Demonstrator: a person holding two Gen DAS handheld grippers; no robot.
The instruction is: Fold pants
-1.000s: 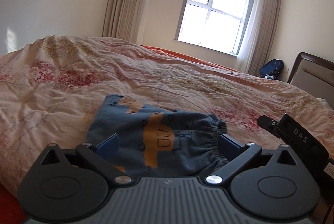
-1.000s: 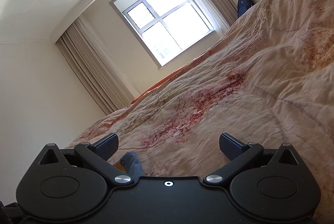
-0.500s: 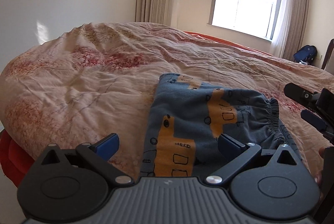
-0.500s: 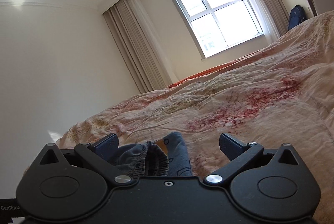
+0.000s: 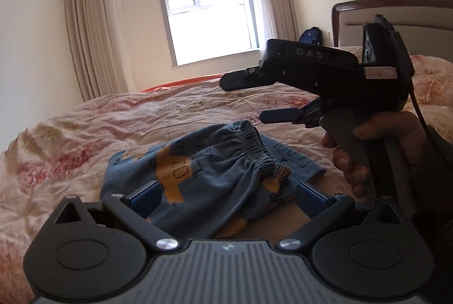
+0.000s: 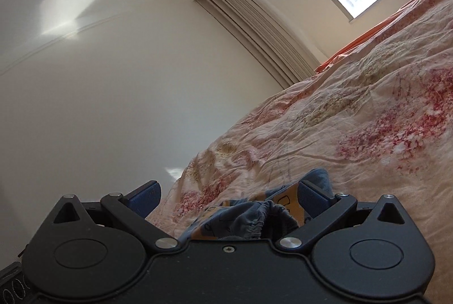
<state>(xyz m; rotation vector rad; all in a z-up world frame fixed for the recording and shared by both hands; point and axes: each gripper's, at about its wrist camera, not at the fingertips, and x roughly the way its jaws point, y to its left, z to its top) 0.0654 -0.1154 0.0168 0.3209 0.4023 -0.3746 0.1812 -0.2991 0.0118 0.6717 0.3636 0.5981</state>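
Note:
Small blue pants with orange vehicle prints lie folded in a loose bundle on the floral bed cover, elastic waistband on top. My left gripper is open, its blue fingers on either side of the near part of the pants. My right gripper is open and hovers above the waistband, held by a hand at the right. In the right wrist view the right gripper is open over the pants, which show low between its fingers.
A wooden headboard stands at the right. A window with beige curtains is at the far wall, with a dark backpack beside it. An orange sheet edge runs along the bed's far side.
The left gripper's view has swung right toward the headboard. The right gripper has risen and now hovers above the waistband. Both stay open.

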